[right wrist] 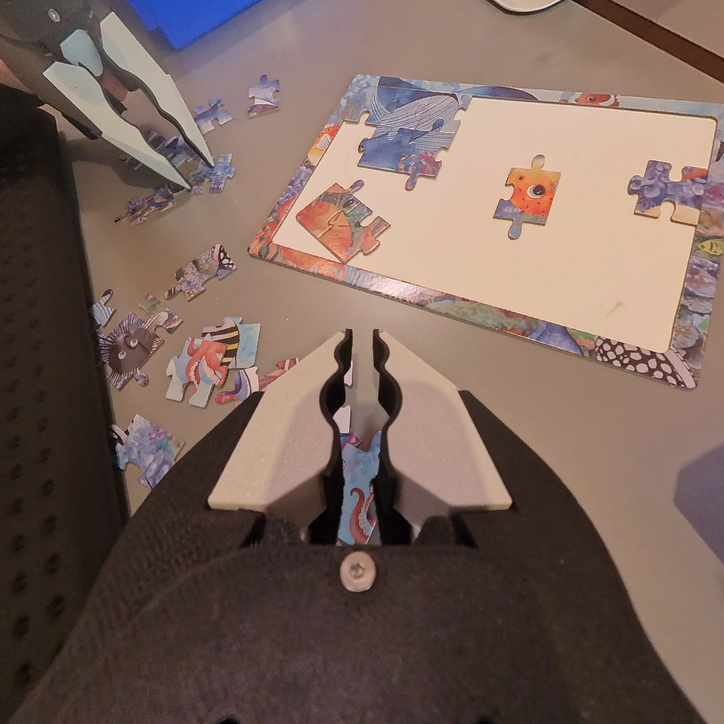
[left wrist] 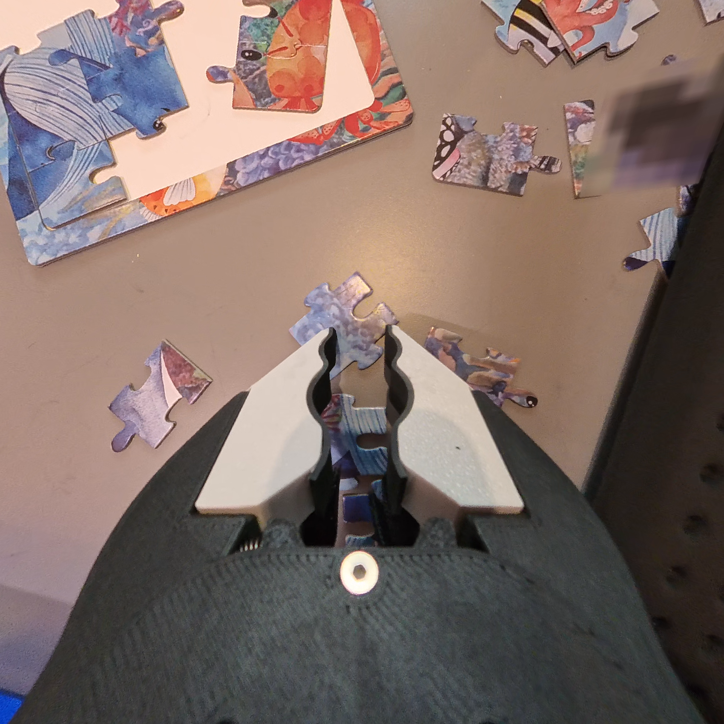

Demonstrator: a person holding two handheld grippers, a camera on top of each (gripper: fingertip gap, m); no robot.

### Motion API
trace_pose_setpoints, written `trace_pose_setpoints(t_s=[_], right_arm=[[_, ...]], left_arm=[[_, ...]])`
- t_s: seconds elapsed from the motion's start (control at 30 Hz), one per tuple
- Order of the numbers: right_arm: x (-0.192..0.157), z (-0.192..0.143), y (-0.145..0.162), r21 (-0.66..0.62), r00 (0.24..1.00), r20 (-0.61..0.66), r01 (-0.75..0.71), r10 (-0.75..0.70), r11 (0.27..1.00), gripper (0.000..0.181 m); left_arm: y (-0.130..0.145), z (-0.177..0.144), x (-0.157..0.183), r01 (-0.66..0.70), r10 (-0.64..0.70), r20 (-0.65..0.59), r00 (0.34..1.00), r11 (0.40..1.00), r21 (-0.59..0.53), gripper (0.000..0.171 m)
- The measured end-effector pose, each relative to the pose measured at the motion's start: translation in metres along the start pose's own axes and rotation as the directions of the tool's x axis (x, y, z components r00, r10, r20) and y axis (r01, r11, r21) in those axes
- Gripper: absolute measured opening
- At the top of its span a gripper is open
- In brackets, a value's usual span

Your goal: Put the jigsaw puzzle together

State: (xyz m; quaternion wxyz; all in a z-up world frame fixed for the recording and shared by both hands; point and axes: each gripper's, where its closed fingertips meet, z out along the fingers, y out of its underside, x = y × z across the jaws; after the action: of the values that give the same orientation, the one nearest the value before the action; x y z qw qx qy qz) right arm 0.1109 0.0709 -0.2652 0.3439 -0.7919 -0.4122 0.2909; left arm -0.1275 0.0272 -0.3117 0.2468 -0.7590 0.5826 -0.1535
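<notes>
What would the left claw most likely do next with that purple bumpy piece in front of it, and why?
Probably close. The left gripper is open, its fingertips down at the table on either side of the purple coral piece, which lies loose outside the puzzle tray. Closing the jaws would pinch it for carrying to the tray.

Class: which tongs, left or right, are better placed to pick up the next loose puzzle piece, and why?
Left, probably. The left tongs are open with tips straddling a purple-blue piece on the table. The right tongs hover open over bare table, with no piece between their tips.
</notes>
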Motion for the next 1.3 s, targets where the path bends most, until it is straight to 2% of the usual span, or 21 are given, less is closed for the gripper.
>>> trace_pose_setpoints(t_s=[0.13, 0.2, 0.6, 0.73, 0.9, 0.97, 1.07, 1.3], right_arm=[[0.0, 0.0, 0.0, 0.001, 1.0, -0.001, 0.003, -0.003, 1.0, 0.008], [-0.001, -0.001, -0.001, 0.003, 1.0, -0.001, 0.004, -0.004, 1.0, 0.008], [-0.003, -0.002, -0.002, 0.005, 1.0, 0.0, 0.014, -0.014, 1.0, 0.008], [-0.003, -0.001, -0.002, 0.005, 1.0, 0.0, 0.014, -0.014, 1.0, 0.009], [-0.003, -0.001, -0.001, 0.001, 1.0, 0.0, 0.013, -0.013, 1.0, 0.009], [-0.003, -0.001, -0.001, 0.001, 1.0, 0.0, 0.013, -0.013, 1.0, 0.009], [-0.003, 0.0, -0.001, 0.0, 1.0, 0.0, 0.012, -0.012, 1.0, 0.009], [-0.002, 0.001, 0.0, -0.006, 1.0, 0.0, 0.012, -0.012, 1.0, 0.008]], left_arm=[[-0.001, 0.0, -0.001, -0.003, 0.003, 0.01, 1.0, 1.0, 0.004, 0.021], [-0.003, 0.0, -0.002, -0.008, 0.007, 0.014, 1.0, 1.0, 0.012, 0.0], [-0.004, 0.001, -0.008, -0.001, 0.0, 0.043, 0.999, 1.0, 0.022, 0.0], [-0.006, -0.001, -0.01, 0.01, -0.012, 0.049, 0.999, 0.999, 0.035, 0.009], [-0.004, -0.001, -0.011, 0.031, -0.033, 0.044, 0.998, 0.999, 0.027, 0.032], [-0.001, 0.001, -0.005, 0.04, -0.04, 0.009, 0.999, 0.999, 0.013, 0.046], [-0.002, 0.001, -0.001, 0.043, -0.043, -0.014, 0.999, 0.999, 0.014, 0.058], [-0.002, 0.001, -0.004, 0.038, -0.038, 0.002, 0.999, 0.999, 0.015, 0.053]])
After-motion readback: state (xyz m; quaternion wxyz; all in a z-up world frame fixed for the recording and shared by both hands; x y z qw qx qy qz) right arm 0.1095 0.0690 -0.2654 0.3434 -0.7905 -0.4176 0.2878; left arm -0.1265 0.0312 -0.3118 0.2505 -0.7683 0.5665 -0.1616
